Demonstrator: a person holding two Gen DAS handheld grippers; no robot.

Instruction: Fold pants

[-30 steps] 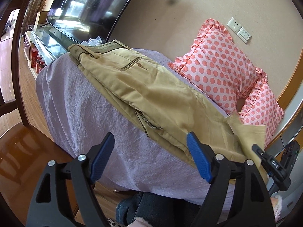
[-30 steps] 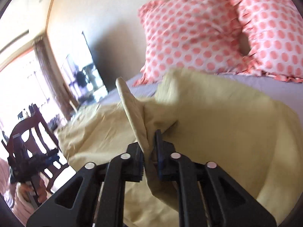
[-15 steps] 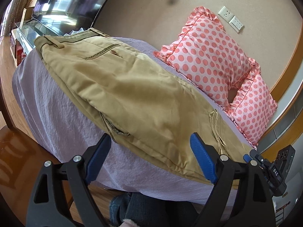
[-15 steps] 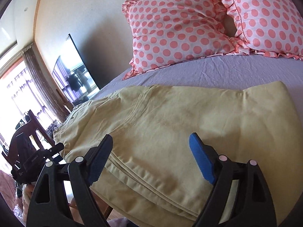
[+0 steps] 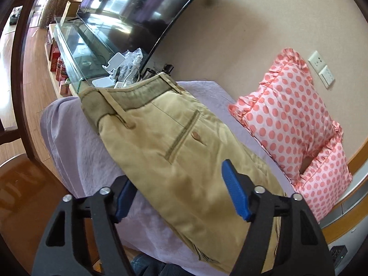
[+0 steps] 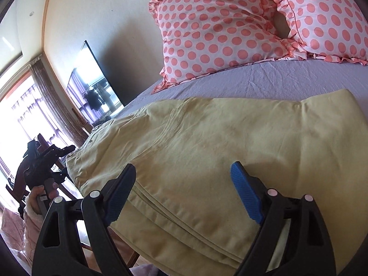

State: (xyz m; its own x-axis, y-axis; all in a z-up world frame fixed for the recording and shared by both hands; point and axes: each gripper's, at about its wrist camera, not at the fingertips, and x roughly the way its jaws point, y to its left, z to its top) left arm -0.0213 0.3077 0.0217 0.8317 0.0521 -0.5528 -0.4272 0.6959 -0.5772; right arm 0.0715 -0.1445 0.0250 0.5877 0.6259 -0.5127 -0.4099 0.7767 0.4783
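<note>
Khaki pants (image 5: 174,147) lie folded on the lilac bed (image 5: 69,138), waistband toward the TV end, back pocket up. In the right wrist view the pants (image 6: 218,151) spread flat with layered folded edges near me. My left gripper (image 5: 181,195) is open and empty, its jaws straddling the near edge of the pants just above the cloth. My right gripper (image 6: 184,195) is open and empty, over the folded edge at the other end. The left gripper also shows in the right wrist view (image 6: 46,161), held in a hand.
Two pink polka-dot pillows (image 5: 289,115) lean on the wall at the bed's far side, also in the right wrist view (image 6: 230,27). A TV (image 5: 138,7) and glass stand with clutter (image 5: 87,53) sit beyond the bed's end. Wooden floor (image 5: 25,195) lies beside the bed.
My right gripper has let go of the pant leg and opened; the leg now lies flat over the pants. My left gripper has moved closer toward the waistband end, still open.
</note>
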